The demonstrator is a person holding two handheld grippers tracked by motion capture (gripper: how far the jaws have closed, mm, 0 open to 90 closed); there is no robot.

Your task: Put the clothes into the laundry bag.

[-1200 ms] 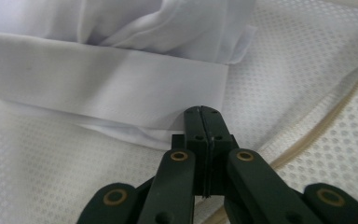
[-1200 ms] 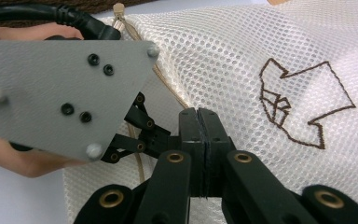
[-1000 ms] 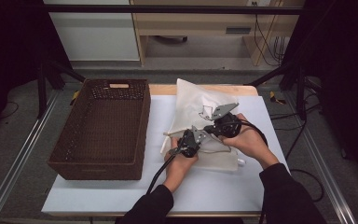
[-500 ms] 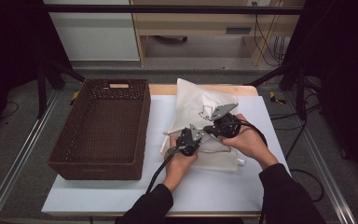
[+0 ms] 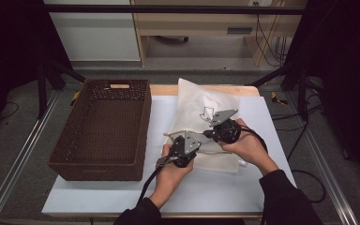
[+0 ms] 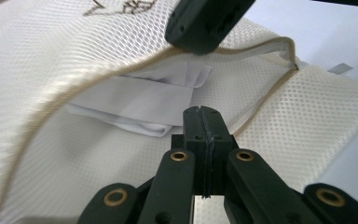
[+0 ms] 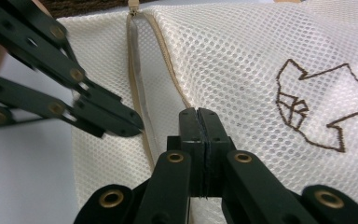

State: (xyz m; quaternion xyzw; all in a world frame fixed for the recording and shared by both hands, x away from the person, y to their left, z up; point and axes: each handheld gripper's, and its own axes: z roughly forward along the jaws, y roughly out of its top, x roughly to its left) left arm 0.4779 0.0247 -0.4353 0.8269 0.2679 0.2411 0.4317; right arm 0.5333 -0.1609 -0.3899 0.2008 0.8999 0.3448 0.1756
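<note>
Working the zip mouth of a cream mesh laundry bag [image 5: 201, 126], lying centre-right in the high view on a white table top [image 5: 122, 197] beside a brown wicker basket [image 5: 103, 126] at left: left gripper [image 6: 201, 112] clenched, jaws together with nothing visibly between them, poised before the gaping opening with folded white cloth [image 6: 140, 100] inside; right gripper [image 7: 199, 114] likewise clenched, apparently pinching the mesh beside the zip tape [image 7: 137, 84]. Next move likely calls for holding the rim up while reaching for the cloth or the zip. Dim room, grey floor, pale wooden furniture [image 5: 206, 23] at upper centre.
</note>
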